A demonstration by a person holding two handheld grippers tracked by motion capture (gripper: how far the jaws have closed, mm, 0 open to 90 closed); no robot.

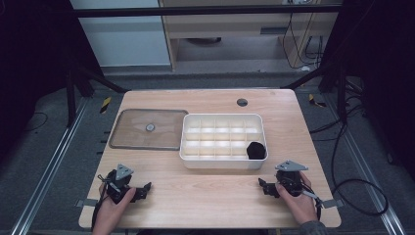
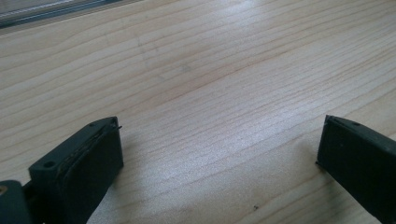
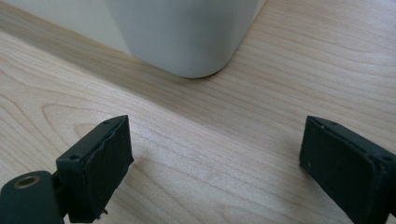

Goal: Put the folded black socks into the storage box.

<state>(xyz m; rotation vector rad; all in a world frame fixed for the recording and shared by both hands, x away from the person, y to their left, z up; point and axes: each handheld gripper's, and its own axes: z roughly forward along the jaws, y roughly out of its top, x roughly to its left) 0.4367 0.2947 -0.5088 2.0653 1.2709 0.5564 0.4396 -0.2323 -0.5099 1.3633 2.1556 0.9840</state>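
Wooden table [image 1: 210, 188] | both claws gaping, empty; right claw [image 3: 215, 154] near tray [image 3: 187, 32] corner

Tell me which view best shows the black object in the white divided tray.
The high view: the black object sits in the white divided plastic tray, in its near right corner compartment. The right gripper view catches a rounded outer corner of the tray, not its inside; the left gripper view shows bare wood.

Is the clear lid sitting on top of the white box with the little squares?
No, the clear flat plastic lid lies on the wooden table, left of the white compartmented plastic box.
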